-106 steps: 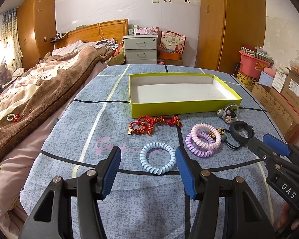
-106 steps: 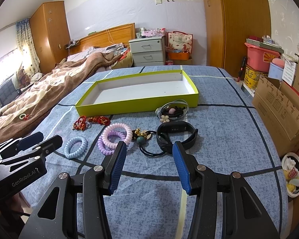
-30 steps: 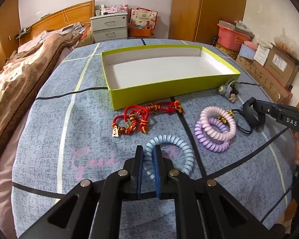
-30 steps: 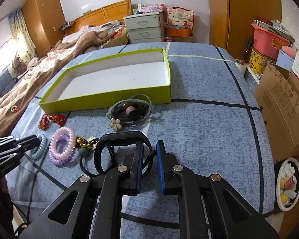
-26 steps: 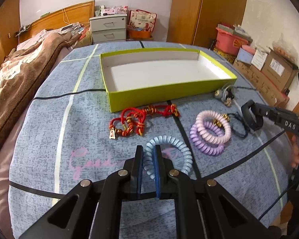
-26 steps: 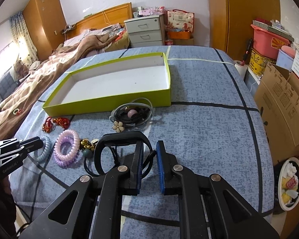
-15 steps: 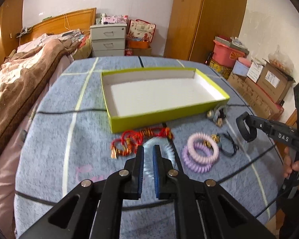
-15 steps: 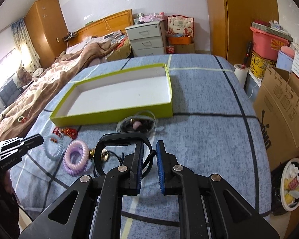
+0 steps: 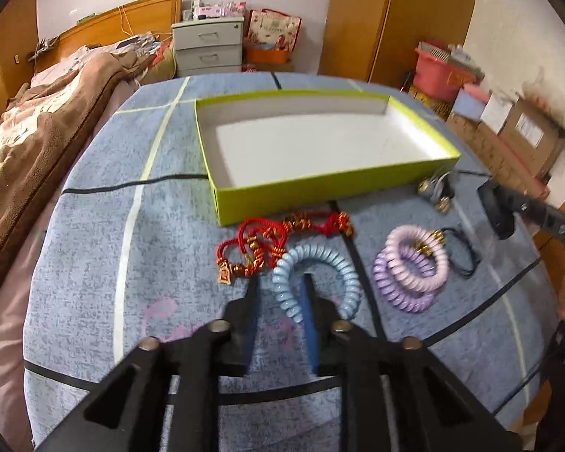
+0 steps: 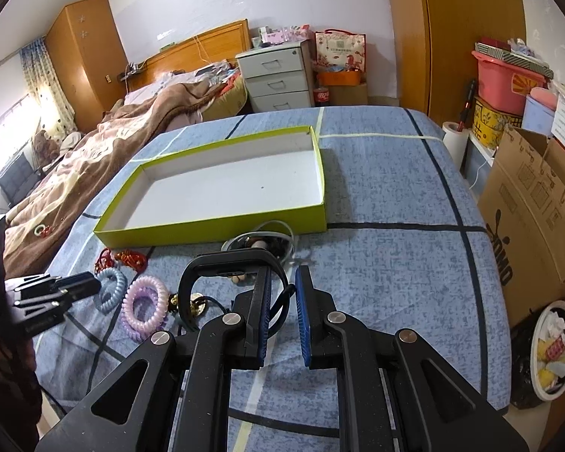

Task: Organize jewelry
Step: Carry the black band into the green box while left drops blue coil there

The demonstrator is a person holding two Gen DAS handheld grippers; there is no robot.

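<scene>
A lime-green shallow box [image 9: 320, 192] [image 10: 207, 231] stands open and empty on the blue patterned cloth. My left gripper [image 9: 279, 286] [image 10: 79, 282] is short of it, its jaws opening. The blue coil hair tie [image 9: 320, 263] [image 10: 111, 288] has one strand between them, looped round the right finger, with a gap at the left pad. My right gripper [image 10: 282, 282] [image 9: 508, 199] is shut on a black wristband [image 10: 226, 263] [image 9: 497, 214], held above the cloth. Red cord bracelets [image 9: 275, 237] and pink and purple coil ties [image 9: 414, 267] [image 10: 143, 309] lie before the box.
A bundle of hair ties with a flower [image 10: 260, 243] [image 9: 437, 188] lies by the box's near right corner. A bed with a brown blanket [image 9: 37, 143] runs along the left. Cardboard boxes [image 10: 527, 203] and a bin [image 10: 553, 350] stand off the right edge.
The left jaws, shut on the blue coil before, have parted, and the coil has been carried closer to the box. The right gripper has risen a little, the black wristband still in it.
</scene>
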